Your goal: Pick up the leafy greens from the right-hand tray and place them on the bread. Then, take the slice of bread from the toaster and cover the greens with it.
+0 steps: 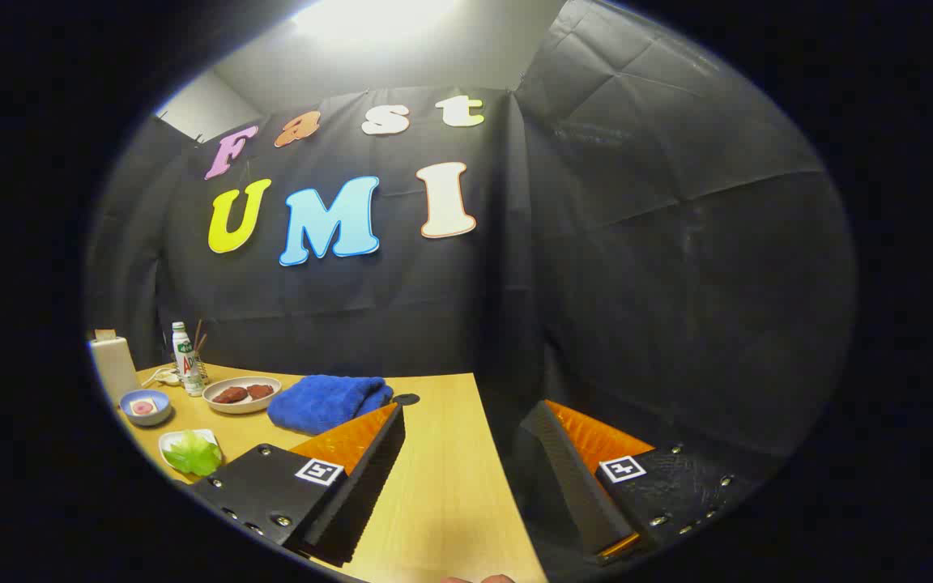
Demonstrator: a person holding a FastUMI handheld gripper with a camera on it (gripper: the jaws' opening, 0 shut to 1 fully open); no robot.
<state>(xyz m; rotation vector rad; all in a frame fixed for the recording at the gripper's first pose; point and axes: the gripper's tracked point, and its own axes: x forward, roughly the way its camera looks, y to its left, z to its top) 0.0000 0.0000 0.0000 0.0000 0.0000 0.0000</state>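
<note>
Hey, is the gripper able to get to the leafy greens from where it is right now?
Probably yes, but not directly. The gripper is open and points past the table's edge, while the leafy greens lie on a white tray off beside its left finger. Nothing blocks the way; it must swing left.

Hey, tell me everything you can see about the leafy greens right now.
The greens are a bright green, ruffled leaf, glossy like plastic, lying flat in a small white tray on the wooden table. Only the tray touches them. They sit near the table's edge, in front of a small blue bowl and beside the gripper's finger. The jaws are open and hold nothing, well apart from the greens.
</note>
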